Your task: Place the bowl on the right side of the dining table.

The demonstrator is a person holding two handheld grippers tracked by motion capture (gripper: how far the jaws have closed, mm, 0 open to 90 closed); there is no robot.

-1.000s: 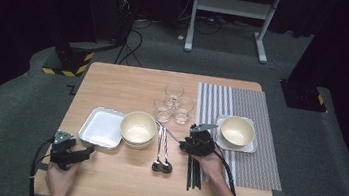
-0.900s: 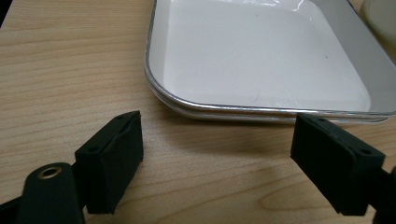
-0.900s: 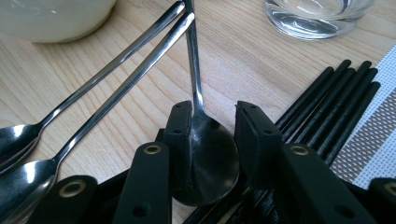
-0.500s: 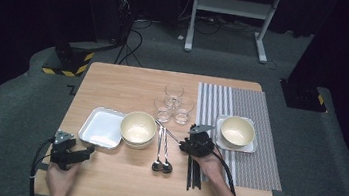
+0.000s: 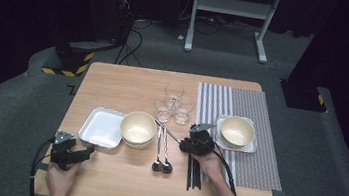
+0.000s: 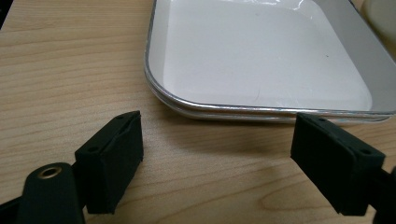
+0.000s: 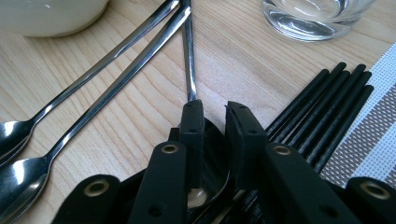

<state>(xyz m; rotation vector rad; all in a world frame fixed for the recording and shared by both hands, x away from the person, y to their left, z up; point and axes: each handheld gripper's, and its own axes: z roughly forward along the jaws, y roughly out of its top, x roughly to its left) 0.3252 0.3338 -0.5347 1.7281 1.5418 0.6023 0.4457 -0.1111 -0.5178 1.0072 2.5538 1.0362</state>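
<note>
At six o'clock from the glasses (image 5: 174,105), I'm closing my right gripper (image 7: 215,116) jaws around a thin, slippery, stiff spoon (image 7: 188,56), gripping near its bowl; left gripper (image 6: 215,158) jaws are gaping open.

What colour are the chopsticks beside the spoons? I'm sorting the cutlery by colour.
Black; the chopsticks show best in the right gripper view.

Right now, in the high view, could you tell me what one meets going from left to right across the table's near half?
Left tool → white tray → cream bowl → two spoons → right tool → second cream bowl on its white plate
</note>
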